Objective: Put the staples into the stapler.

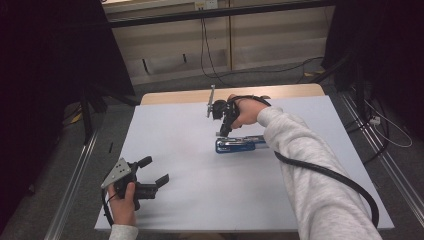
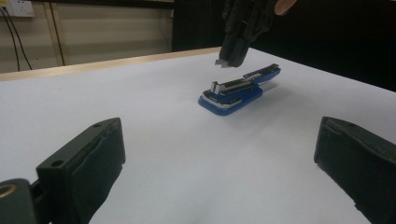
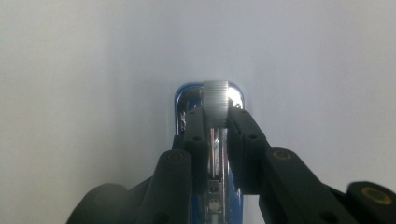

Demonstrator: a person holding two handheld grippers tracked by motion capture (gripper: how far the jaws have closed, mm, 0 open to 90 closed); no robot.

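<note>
Your left gripper [image 1: 152,183] rests nearest you, jaws spread, well left of the blue stapler [image 1: 240,145]. Your right gripper [image 1: 222,131] pinches a silver staple strip directly above the stapler's open channel, aligned with its long axis.

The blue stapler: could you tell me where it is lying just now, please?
In the high view the blue stapler lies flat on the white table, right of centre, directly beneath the right tool, which holds a strip of staples.
</note>
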